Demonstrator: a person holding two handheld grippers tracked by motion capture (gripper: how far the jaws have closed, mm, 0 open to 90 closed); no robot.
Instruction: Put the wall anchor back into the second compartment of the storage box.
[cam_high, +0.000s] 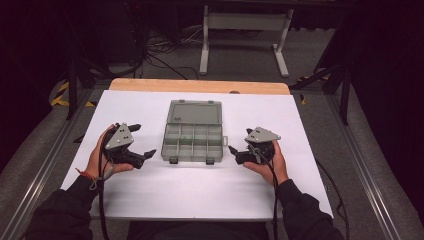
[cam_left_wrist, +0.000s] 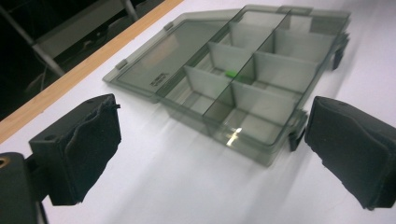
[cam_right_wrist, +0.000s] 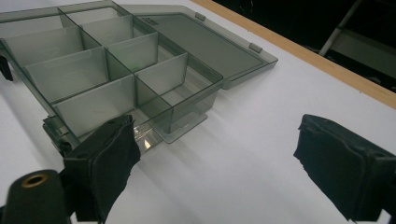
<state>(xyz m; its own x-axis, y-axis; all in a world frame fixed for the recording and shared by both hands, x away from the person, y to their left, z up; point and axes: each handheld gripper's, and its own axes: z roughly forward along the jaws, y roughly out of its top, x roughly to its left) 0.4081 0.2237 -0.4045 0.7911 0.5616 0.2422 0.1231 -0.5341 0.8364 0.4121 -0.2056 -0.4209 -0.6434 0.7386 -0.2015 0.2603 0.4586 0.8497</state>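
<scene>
A smoky-grey clear compartment box (cam_high: 166, 145) lies in the middle of the white sheet, its lid (cam_high: 195, 112) folded flat away from me. A small green piece (cam_high: 185, 140) sits in one of its middle compartments (cam_left_wrist: 229, 73). My left gripper (cam_high: 145, 140) rests just left of the box, jaws wide apart and empty. In the left gripper view, the box (cam_left_wrist: 243, 100) lies beyond the left gripper (cam_left_wrist: 210, 149). My right gripper (cam_high: 239, 141) rests just right of the box, also open and empty. In the right gripper view, the right gripper (cam_right_wrist: 215, 163) has the box (cam_right_wrist: 93, 107) to its upper left.
The white sheet (cam_high: 200, 195) covers a wooden tabletop whose far edge (cam_high: 200, 86) shows. Metal rails (cam_high: 45, 165) run along both sides of the table. White table legs (cam_high: 205, 45) and cables (cam_high: 160, 50) lie on the floor beyond.
</scene>
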